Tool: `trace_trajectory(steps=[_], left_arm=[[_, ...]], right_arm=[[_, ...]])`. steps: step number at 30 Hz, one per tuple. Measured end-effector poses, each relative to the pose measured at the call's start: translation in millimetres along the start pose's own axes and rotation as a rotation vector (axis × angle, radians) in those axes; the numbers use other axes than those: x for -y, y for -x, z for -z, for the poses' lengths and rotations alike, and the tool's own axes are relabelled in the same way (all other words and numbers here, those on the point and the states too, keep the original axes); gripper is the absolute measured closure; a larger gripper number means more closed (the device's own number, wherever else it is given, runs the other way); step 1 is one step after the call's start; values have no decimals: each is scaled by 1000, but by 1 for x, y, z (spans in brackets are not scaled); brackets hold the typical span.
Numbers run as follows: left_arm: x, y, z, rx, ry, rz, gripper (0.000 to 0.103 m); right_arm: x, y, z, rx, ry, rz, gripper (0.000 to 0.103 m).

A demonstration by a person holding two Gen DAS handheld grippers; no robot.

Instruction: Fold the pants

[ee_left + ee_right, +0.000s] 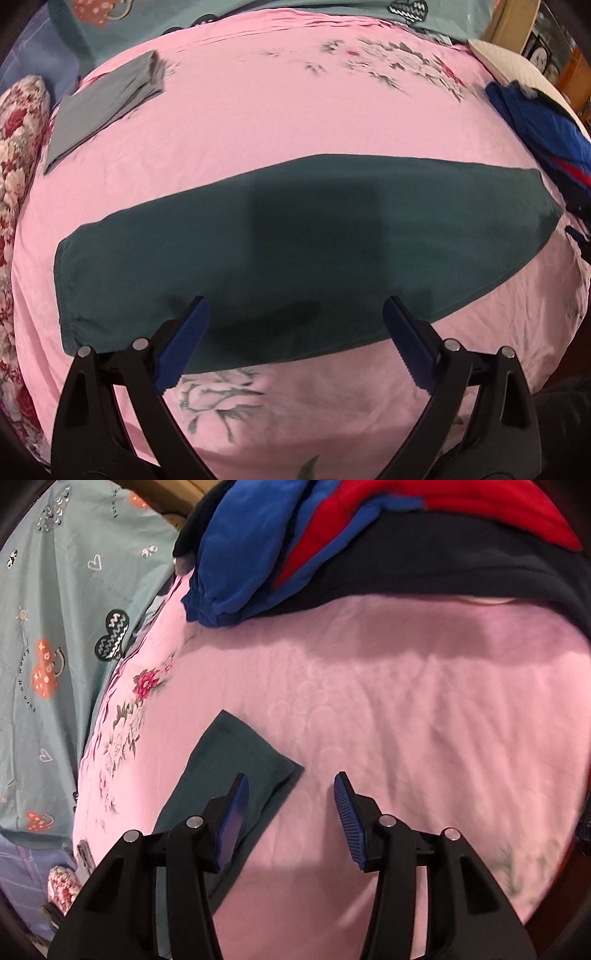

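The dark teal pants (303, 240) lie flat in a long folded strip across the pink bedsheet (280, 110). My left gripper (295, 306) is open and empty, hovering over the near edge of the pants' middle. In the right wrist view, one narrow end of the pants (236, 771) shows under the left finger. My right gripper (291, 786) is open and empty, above the sheet (424, 720) just beside that end.
A folded grey garment (99, 107) lies at the far left of the bed. A pile of blue, red and dark clothes (369, 535) sits at the bed's right side, also in the left wrist view (539, 125). A teal patterned quilt (55, 627) and a floral pillow (18, 147) border the bed.
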State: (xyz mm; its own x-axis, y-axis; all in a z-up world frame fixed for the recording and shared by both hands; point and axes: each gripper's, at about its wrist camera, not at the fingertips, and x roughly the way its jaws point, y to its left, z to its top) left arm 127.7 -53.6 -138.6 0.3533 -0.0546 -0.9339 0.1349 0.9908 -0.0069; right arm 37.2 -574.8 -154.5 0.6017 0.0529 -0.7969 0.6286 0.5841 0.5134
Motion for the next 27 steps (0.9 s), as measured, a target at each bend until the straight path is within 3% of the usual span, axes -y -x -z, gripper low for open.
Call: trace_trajectory(steps=[4, 7, 9, 11, 14, 17, 20, 23, 27], left_arm=[[9, -13, -5, -41, 4, -15, 7], [5, -28, -3, -100, 15, -30, 7], [-3, -31, 1, -129, 46, -48, 7], [-14, -21, 3, -89, 80, -74, 7], [-45, -7, 2, -27, 160, -107, 7], [-84, -15, 4, -41, 251, -143, 7], [-104, -26, 11, -72, 300, -96, 6], [-106, -27, 17, -44, 278, -78, 5], [-108, -28, 21, -29, 261, -66, 2]], right_arm=[[-5, -16, -3, -30, 20, 18, 54], [-10, -6, -1, 6, 34, 65, 54], [-35, 15, 2, 99, 107, 75, 54], [-75, 23, 14, 122, 253, 13, 54], [-156, -2, 58, -45, 540, -162, 53], [-242, -42, 133, -288, 776, -362, 53], [-310, -69, 198, -431, 979, -463, 53], [-363, -100, 245, -518, 1156, -462, 53], [-399, -147, 263, -653, 1256, -394, 53]])
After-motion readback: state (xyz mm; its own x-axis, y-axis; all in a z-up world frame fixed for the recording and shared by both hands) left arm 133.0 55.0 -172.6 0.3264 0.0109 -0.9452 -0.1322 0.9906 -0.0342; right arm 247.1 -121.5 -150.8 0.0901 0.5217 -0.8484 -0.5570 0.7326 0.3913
